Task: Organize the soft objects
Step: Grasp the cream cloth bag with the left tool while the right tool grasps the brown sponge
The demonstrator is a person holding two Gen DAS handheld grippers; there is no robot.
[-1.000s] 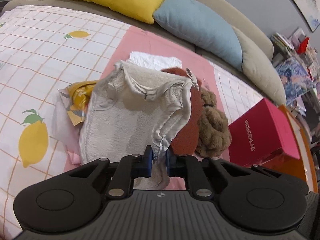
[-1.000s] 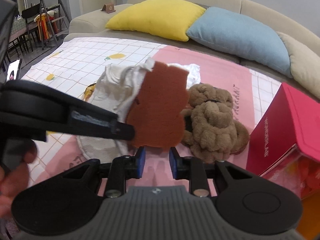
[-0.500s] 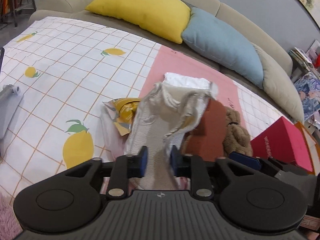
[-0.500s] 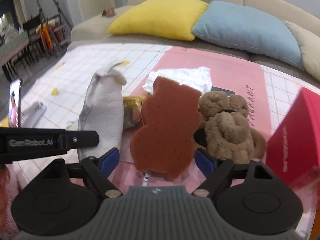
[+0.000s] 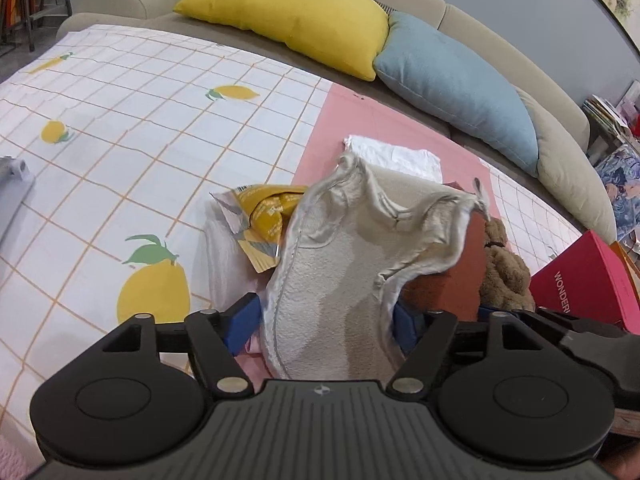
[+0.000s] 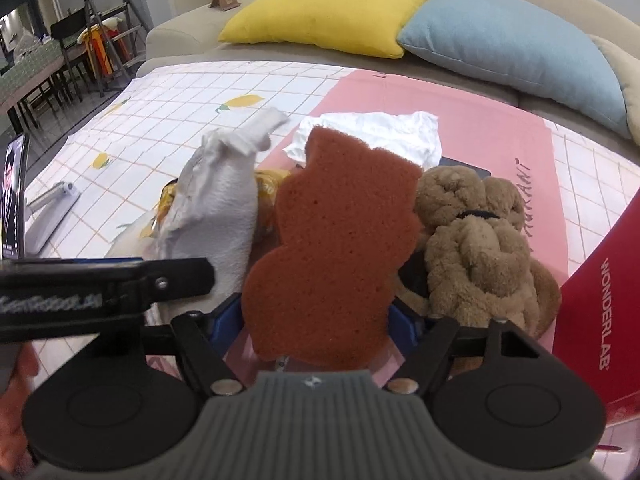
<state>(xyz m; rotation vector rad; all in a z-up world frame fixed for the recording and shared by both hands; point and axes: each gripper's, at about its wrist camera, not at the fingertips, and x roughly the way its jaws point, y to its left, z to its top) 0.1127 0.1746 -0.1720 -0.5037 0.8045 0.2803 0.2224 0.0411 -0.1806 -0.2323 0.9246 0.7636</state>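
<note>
sorting has barely a result to show: your soft things sit bunched on the pink mat [image 6: 480, 136], none visibly set in a final place. the grey cloth [image 5: 344, 280] stands crumpled beside the brown sponge [image 6: 332, 248], with the plush bear [image 6: 476, 240] just right of it, a white cloth [image 6: 372, 136] behind, and a yellow packet [image 5: 264, 216] tucked at the cloth's left. the red box [image 6: 600, 312] waits at the right edge. your left gripper [image 5: 324, 322] is spread wide, jaws flanking the grey cloth's base without pinching it. your right gripper [image 6: 316, 322] is likewise wide, the sponge rising between its blue pads, apparently unclamped. by the look of it, every piece is left to place.
</note>
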